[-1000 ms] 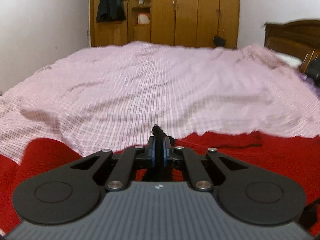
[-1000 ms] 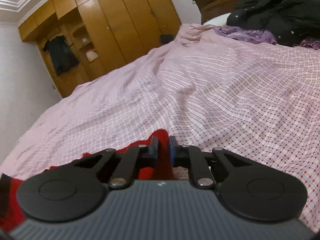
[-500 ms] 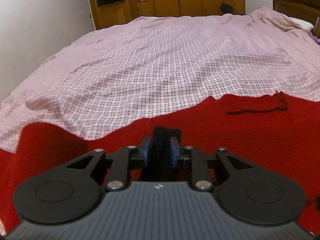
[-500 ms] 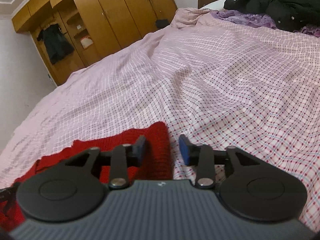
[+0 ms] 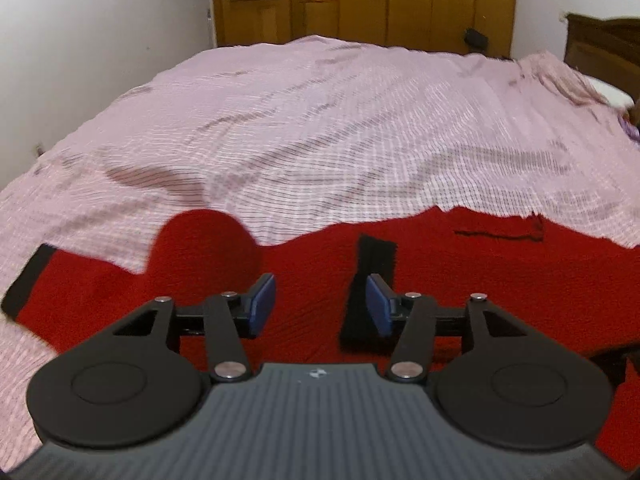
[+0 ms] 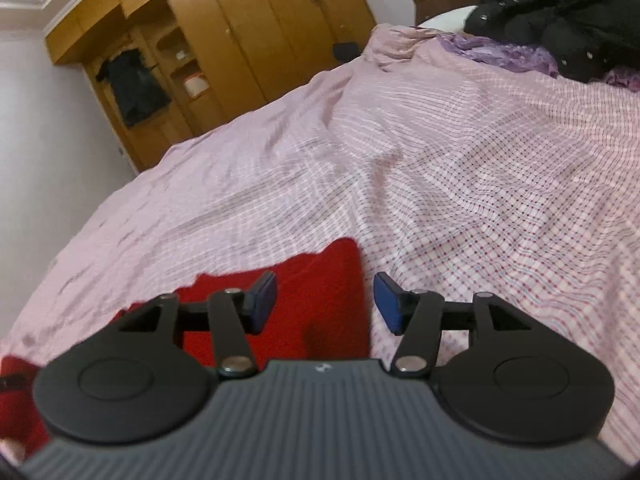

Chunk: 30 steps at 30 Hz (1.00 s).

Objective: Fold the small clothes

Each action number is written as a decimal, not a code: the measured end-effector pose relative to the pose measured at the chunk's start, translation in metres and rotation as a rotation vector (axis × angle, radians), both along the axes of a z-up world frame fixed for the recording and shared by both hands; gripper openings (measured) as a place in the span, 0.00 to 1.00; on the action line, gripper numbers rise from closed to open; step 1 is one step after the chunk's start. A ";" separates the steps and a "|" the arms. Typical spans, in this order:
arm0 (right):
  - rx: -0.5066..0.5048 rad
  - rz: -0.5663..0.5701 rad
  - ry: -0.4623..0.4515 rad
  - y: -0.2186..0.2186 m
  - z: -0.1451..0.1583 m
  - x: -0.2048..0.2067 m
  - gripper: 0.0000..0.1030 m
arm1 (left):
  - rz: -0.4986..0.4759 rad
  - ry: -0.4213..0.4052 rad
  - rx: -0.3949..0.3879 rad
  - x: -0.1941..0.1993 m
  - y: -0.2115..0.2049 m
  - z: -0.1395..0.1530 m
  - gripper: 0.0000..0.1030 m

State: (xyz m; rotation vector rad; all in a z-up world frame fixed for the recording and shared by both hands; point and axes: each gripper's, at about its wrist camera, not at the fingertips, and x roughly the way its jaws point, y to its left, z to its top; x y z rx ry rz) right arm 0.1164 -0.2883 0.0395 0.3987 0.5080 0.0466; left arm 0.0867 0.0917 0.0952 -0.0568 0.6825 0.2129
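A red knitted garment [image 5: 460, 252] with black trim lies spread on the pink checked bedspread [image 5: 320, 120]. My left gripper [image 5: 320, 304] is open just above it. A black cuff strip [image 5: 370, 280] lies on the red cloth right next to the right pad [image 5: 378, 304]. A black-edged sleeve end [image 5: 28, 280] lies at the far left. My right gripper [image 6: 326, 302] is open over the garment's right edge [image 6: 332, 280], with its right pad [image 6: 388, 304] over the bedspread [image 6: 440, 160].
A wooden wardrobe [image 5: 400, 0] stands beyond the bed's far end, with a dark garment [image 6: 136, 88] hanging on it. A black jacket [image 6: 560, 8] and purple cloth [image 6: 500, 54] lie by the headboard on the right. A white wall [image 5: 80, 40] runs along the left.
Both grippers have opened. The left one has let go of the black cuff, which now lies on the red garment. The right one has let go of the garment's edge.
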 end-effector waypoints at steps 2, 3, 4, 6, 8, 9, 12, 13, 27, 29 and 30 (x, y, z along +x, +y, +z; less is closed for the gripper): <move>-0.015 0.032 -0.008 0.006 0.009 -0.014 0.55 | 0.022 -0.008 -0.004 -0.012 0.007 0.006 0.60; -0.018 0.044 -0.011 0.008 0.012 -0.020 0.55 | 0.034 -0.012 -0.007 -0.019 0.011 0.009 0.60; -0.019 0.057 -0.012 0.011 0.016 -0.027 0.55 | 0.043 -0.015 -0.011 -0.025 0.015 0.010 0.60; -0.021 0.075 -0.011 0.015 0.021 -0.039 0.55 | 0.064 -0.021 -0.020 -0.037 0.023 0.014 0.60; -0.029 0.093 -0.008 0.022 0.026 -0.051 0.55 | 0.090 -0.024 -0.025 -0.048 0.033 0.016 0.60; -0.033 0.100 -0.007 0.024 0.028 -0.056 0.55 | 0.103 -0.026 -0.028 -0.054 0.037 0.016 0.60; -0.034 0.122 -0.002 0.032 0.029 -0.068 0.55 | 0.133 -0.025 -0.039 -0.068 0.051 0.014 0.60; -0.035 0.130 0.003 0.034 0.029 -0.071 0.55 | 0.147 -0.021 -0.049 -0.073 0.056 0.012 0.60; -0.075 0.206 0.092 0.095 -0.005 -0.093 0.64 | 0.293 0.022 -0.107 -0.081 0.135 -0.018 0.60; -0.087 0.203 0.103 0.100 -0.009 -0.094 0.64 | 0.325 0.016 -0.133 -0.076 0.150 -0.023 0.60; -0.095 0.201 0.110 0.102 -0.010 -0.095 0.64 | 0.342 0.012 -0.156 -0.075 0.157 -0.026 0.60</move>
